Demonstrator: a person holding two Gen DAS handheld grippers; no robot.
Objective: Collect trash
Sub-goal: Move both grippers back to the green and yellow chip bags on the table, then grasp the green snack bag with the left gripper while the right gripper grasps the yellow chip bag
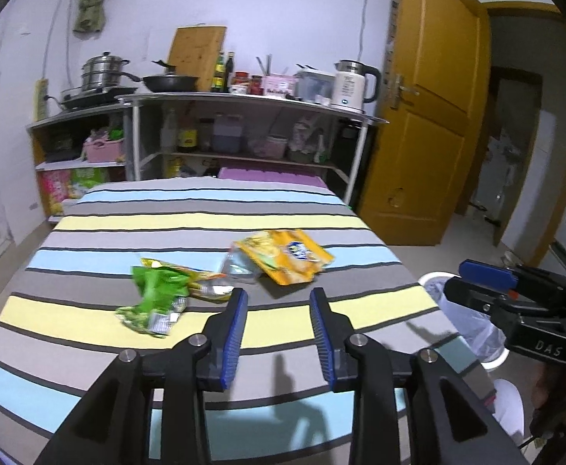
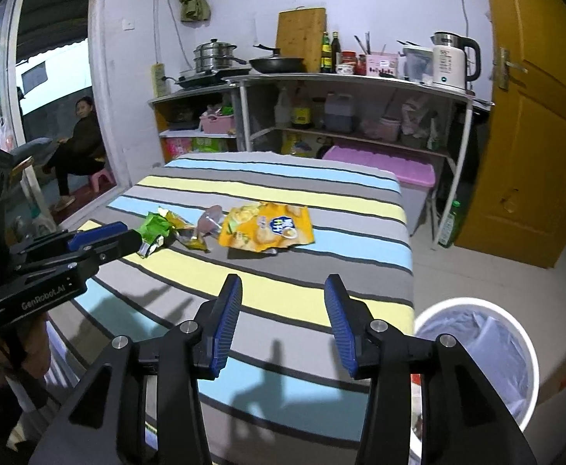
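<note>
I hold both my left gripper (image 1: 279,294) and right gripper (image 2: 283,283) parted and empty, short of the wrappers (image 1: 159,294), so either can take one for the bin (image 2: 477,348).

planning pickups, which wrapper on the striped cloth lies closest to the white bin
The orange snack bag: it lies on the side toward the white bin; the green wrapper lies farthest.

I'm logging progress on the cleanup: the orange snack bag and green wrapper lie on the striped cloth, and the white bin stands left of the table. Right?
Not quite. The orange snack bag and green wrapper do lie on the striped cloth, but the white bin stands right of the table, as the right wrist view shows.
</note>
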